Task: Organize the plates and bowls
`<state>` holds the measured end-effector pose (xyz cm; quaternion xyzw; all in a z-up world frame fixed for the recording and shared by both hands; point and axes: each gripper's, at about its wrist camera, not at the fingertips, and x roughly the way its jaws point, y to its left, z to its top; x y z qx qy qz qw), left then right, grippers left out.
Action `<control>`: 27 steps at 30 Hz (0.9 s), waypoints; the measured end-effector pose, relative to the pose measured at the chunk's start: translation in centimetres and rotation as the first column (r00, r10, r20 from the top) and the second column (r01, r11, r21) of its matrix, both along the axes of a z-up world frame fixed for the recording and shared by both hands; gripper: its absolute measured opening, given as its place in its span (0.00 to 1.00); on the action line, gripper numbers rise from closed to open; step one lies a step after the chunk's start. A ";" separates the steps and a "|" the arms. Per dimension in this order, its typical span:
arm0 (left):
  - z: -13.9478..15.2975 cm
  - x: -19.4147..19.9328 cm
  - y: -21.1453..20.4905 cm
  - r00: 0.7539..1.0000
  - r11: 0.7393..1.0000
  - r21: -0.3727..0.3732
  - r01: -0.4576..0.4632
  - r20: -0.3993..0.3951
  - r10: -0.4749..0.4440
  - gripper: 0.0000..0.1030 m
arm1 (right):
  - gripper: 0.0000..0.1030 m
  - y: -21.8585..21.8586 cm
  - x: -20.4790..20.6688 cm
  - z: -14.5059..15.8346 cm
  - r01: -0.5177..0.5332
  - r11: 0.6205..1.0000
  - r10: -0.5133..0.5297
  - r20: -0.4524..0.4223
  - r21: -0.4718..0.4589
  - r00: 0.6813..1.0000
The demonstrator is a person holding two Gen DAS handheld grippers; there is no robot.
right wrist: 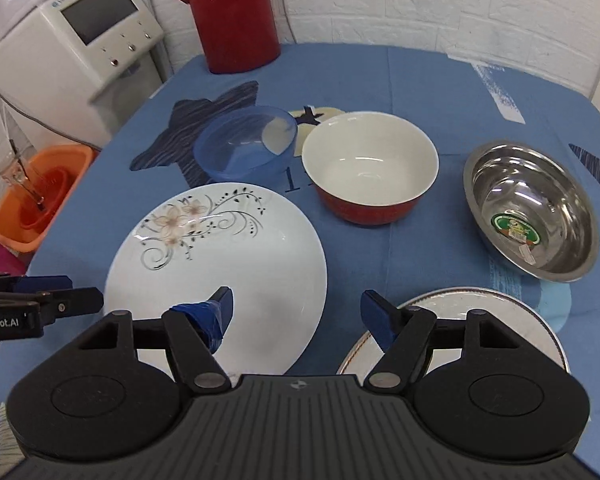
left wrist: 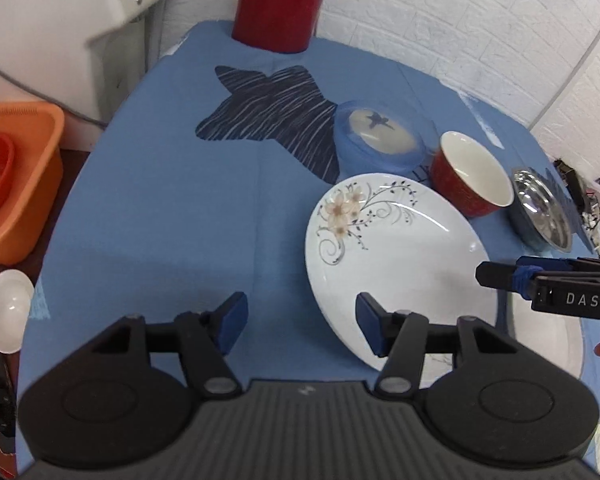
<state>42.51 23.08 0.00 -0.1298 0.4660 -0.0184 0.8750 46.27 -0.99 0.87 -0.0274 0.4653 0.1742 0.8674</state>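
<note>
Right now the white plate with flowers (right wrist: 216,276) lies flat on the blue tablecloth (right wrist: 420,80). It sits under the left finger of the right gripper (right wrist: 296,312), whose jaws are wide apart and hold nothing. Just under the right finger is a second plate with a brown rim (right wrist: 512,312). The two plates lie near each other but do not touch.

Past the jaws stands a red bowl (right wrist: 370,168), white inside and empty. To its left, a see-through blue bowl (right wrist: 244,148) leans a bit to one side. To its right sits a shiny steel bowl (right wrist: 532,210) with a green sticker inside.

The left gripper (left wrist: 300,320) is wide open too and holds nothing. The flower plate's edge lies under its right finger, and bare cloth lies under its left finger.

Far back on the cloth stands a tall red jug (right wrist: 232,16). Off the table, to the left of the jaws, are a white machine with a screen (right wrist: 84,52) and an orange tub (right wrist: 40,200). A small white bowl (left wrist: 8,316) sits low by the left gripper's left side.
</note>
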 end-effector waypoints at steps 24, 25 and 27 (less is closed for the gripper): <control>-2.5 2.2 -2.5 0.999 0.999 0.019 0.032 0.031 -0.033 0.15 | 0.46 1.4 -0.3 -3.3 -0.092 0.996 0.091 0.045 0.014 0.995; -2.5 2.2 -2.3 0.999 1.000 0.004 0.022 0.025 -0.022 0.14 | 0.45 1.3 -0.3 -3.2 -0.082 0.996 0.080 0.039 0.031 0.996; -2.2 2.1 -2.1 1.000 1.000 0.005 0.005 0.011 -0.005 0.14 | 0.45 1.1 -0.1 -3.0 -0.059 0.995 0.058 0.008 0.086 0.998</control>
